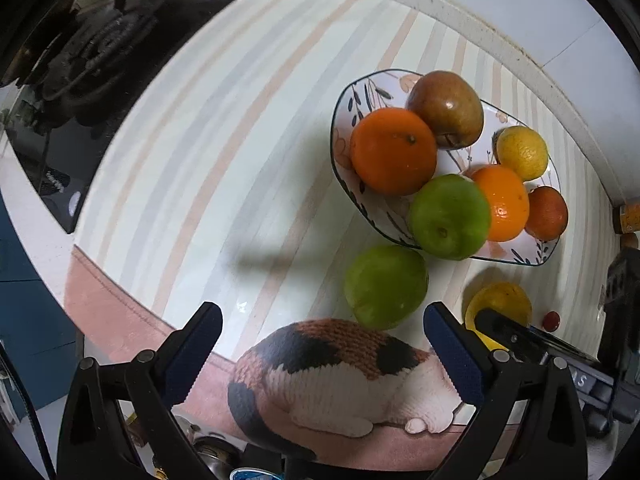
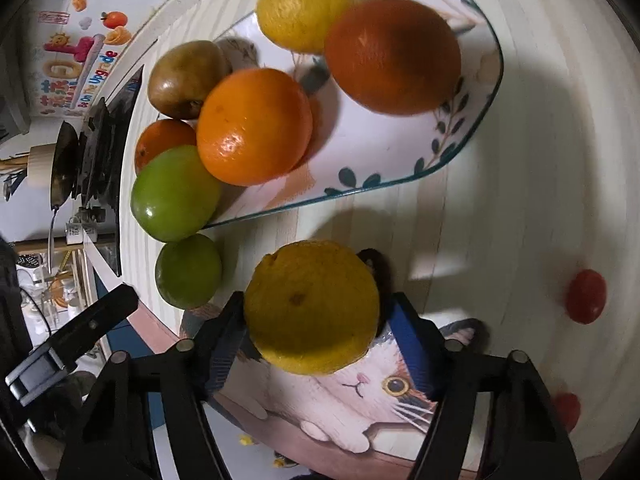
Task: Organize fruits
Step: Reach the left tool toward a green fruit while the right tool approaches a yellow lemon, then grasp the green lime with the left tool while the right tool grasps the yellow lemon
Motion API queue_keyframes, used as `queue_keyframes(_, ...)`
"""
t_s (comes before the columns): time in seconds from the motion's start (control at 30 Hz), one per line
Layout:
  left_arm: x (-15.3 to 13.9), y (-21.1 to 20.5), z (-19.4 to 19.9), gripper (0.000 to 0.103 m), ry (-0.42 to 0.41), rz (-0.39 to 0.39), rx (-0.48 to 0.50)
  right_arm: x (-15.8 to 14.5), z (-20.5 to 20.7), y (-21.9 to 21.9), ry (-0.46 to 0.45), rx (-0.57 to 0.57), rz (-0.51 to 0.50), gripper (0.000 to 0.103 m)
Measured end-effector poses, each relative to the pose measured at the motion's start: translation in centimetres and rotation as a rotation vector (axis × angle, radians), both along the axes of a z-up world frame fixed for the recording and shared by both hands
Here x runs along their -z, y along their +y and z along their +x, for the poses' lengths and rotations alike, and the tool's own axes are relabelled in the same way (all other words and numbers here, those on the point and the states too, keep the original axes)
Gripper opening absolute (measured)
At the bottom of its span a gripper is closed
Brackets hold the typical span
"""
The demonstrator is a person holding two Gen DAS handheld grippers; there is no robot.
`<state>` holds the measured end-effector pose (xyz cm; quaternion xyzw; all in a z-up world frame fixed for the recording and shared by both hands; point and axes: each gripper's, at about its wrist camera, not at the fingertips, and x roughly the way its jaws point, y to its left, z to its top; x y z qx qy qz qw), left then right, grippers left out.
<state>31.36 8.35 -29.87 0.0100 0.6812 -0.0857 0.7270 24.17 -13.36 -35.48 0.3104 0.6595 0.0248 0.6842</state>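
Right gripper (image 2: 316, 344) clamped yellow citrus (image 2: 312, 306), lower centre; firm, round, slippery, held across middle. Left gripper (image 1: 324, 352) spread, empty.

Home kitchen: gas stove (image 1: 92, 52) set in the counter (image 1: 500, 20).

Cat-print mat (image 1: 344, 376), black stovetop (image 1: 92, 80)

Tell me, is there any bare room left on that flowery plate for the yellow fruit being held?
Yes. The plate has a bare patch on its near side, bordered by the big orange, the darker orange and the leaf-painted rim. Its far side is crowded. The mat left of the plate is bare too. The right gripper holds the yellow citrus.
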Motion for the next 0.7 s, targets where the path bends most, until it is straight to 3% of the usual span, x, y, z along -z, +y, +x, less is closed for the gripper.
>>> queue_keyframes(0.13,0.6,-1.7,0.2,0.103,0.007,-0.035,0.073,-0.6,-0.9,0.0,0.019,-0.050,-0.086,0.066)
queue_keyframes(0.3,2.3,-4.8,0.1,0.102,0.018,0.002,0.204,-0.2,-2.0,-0.8,0.052,-0.057,-0.117,0.066)
queue_keyframes(0.37,3.0,-5.8,0.1,0.094,0.023,0.014,0.244,-0.1,-2.1,-0.7,0.057,-0.050,-0.116,0.066)
queue_keyframes(0.5,4.0,-7.4,-0.2,0.057,0.017,0.057,0.306,0.1,-2.1,-0.4,0.061,-0.047,-0.121,0.066)
queue_keyframes(0.7,3.8,-7.1,-1.7,0.056,-0.010,0.052,0.287,-0.7,-1.1,-0.4,0.075,-0.042,-0.118,0.067)
